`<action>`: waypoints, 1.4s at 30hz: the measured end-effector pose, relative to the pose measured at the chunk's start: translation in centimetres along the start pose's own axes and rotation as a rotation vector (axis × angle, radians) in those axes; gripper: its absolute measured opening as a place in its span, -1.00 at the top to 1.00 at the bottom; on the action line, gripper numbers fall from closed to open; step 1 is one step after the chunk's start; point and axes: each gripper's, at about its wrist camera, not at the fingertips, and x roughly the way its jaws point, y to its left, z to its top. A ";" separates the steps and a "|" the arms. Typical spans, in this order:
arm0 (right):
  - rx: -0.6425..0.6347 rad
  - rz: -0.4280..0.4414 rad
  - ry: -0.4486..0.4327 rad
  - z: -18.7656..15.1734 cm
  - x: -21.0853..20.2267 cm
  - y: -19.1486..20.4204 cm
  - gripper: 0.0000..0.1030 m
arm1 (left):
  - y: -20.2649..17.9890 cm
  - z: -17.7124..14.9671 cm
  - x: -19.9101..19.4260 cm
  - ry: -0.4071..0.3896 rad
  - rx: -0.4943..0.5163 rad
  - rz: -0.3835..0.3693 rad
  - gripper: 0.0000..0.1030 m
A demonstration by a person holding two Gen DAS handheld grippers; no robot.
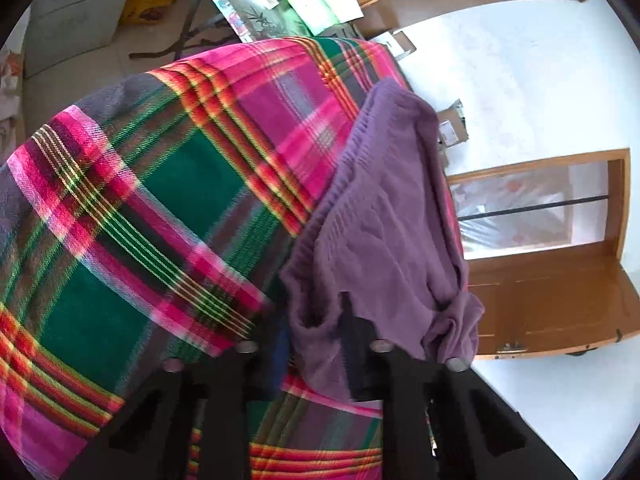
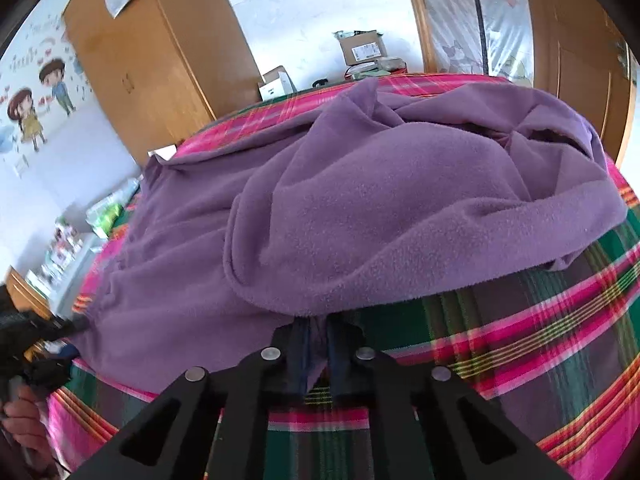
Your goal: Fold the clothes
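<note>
We saw a bed covered by a pink, green and purple plaid woven blanket (image 2: 540, 344). Directly on the blanket lay a crumpled purple fleece garment (image 2: 360, 208), bunched into folds and spread across most of the blanket's far half.

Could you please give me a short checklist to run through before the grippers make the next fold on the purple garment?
1. Left gripper has cloth: ok, the purple garment drapes between its fingers.
2. Right gripper has cloth: ok, a purple edge sits between its fingers.
3. Garment lies flat: not ok, it is bunched and folded over itself.
4. Garment fully on the plaid blanket: cannot tell, its far edge is hidden.
5. Fold path free: ok, only blanket shows beside the garment.
</note>
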 end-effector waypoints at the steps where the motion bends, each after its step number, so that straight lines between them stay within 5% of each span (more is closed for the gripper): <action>1: 0.005 0.007 -0.007 0.0 -0.2 0.1 0.87 | 0.1 0.0 0.0 0.000 0.005 -0.002 0.76; 17: 0.099 0.172 -0.006 -2.5 -3.6 0.7 0.88 | 1.9 0.6 -3.3 -0.049 0.011 -0.089 0.80; 42: 0.150 0.273 0.057 -7.2 -6.1 -0.6 0.88 | 5.3 -2.6 -7.6 -0.059 0.021 -0.063 0.80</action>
